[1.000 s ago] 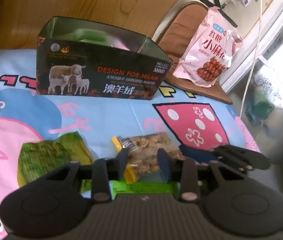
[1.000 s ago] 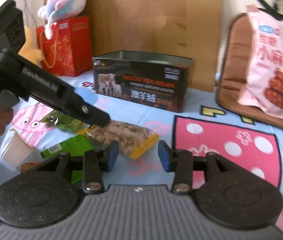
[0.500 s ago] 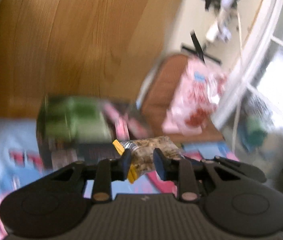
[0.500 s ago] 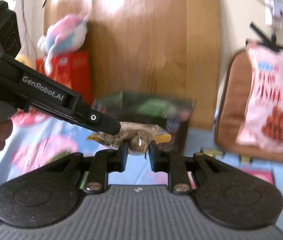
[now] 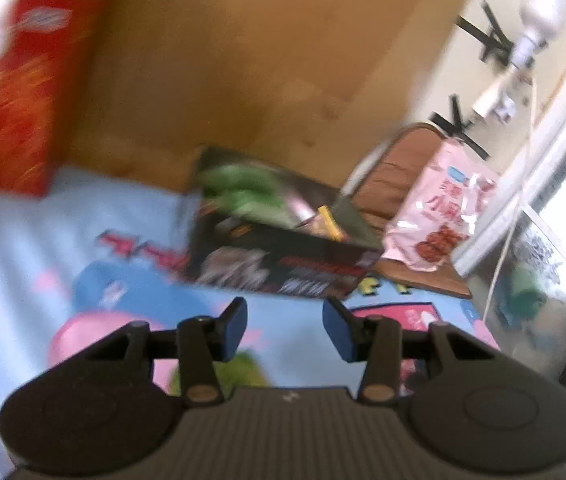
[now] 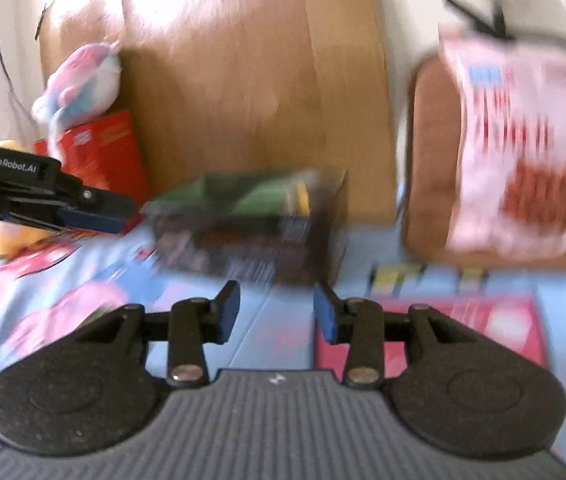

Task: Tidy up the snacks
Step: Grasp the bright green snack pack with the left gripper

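The dark open-topped box [image 5: 283, 268] stands on the cartoon-print cloth, holding green packets [image 5: 243, 196]. The yellow-edged nut packet [image 5: 329, 224] lies in its right end and shows blurred in the right wrist view too [image 6: 303, 200]. My left gripper [image 5: 285, 330] hangs short of the box, its jaws opening with nothing between them. It also reaches in from the left in the right wrist view [image 6: 123, 216], beside the box [image 6: 243, 236]. My right gripper [image 6: 277, 312] sits in front of the box, its jaws opening and empty as well.
A large pink snack bag [image 5: 443, 216] leans on a brown cushion [image 5: 395, 168] right of the box. A red bag [image 6: 103, 152] with a plush toy [image 6: 79, 84] on it stands at the left. A wooden board [image 5: 263, 60] rises behind. A green packet [image 5: 251, 372] lies below the left gripper.
The nut packet, held between both grippers half a second ago, now lies in the box. Both grippers have let go and opened, and the left one has drawn back to the left.
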The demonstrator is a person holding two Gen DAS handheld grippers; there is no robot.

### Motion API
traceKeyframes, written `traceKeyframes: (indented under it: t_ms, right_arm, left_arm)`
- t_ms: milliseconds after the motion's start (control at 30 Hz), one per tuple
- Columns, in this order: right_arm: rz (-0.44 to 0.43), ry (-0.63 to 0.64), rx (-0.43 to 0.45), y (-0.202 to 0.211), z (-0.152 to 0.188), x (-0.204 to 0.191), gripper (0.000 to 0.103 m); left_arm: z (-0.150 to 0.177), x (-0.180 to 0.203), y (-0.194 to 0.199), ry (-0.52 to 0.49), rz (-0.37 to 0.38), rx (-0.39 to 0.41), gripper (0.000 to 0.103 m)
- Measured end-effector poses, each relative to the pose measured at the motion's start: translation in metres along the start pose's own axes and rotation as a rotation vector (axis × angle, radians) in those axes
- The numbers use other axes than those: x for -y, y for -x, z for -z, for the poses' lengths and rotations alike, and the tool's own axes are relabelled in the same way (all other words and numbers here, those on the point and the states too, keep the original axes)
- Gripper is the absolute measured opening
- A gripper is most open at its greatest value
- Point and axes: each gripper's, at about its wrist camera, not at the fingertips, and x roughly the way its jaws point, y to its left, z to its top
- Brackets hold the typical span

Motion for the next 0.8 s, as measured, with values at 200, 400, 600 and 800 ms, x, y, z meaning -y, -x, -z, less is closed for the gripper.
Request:
traceKeyframes:
  t_ms: [200,400,600,800]
  right_arm:
    - [-0.139,-0.031,-0.048,0.031,0.037,-0.027,0.044]
    - [-0.156,0.008,-0.078,0.036,0.039,-0.046,0.047]
    - [-0.124,0.052,-0.108,0.04,0.051,-0.056,0.051]
    - [-0.097,0.063,-0.152,0.027,0.058,-0.058,0.051]
  left_arm:
    - [0.028,-0.025,0.035,0.105,0.037,0.02,0.042]
    - [0.045,-0.007,0.023,0.067,0.101,-0.042,0.042]
    - [0.062,0.02,-0.008,0.005,0.124,-0.149,0.051]
    - [0.075,0.03,-0.036,-0.002,0.104,-0.235,0.047]
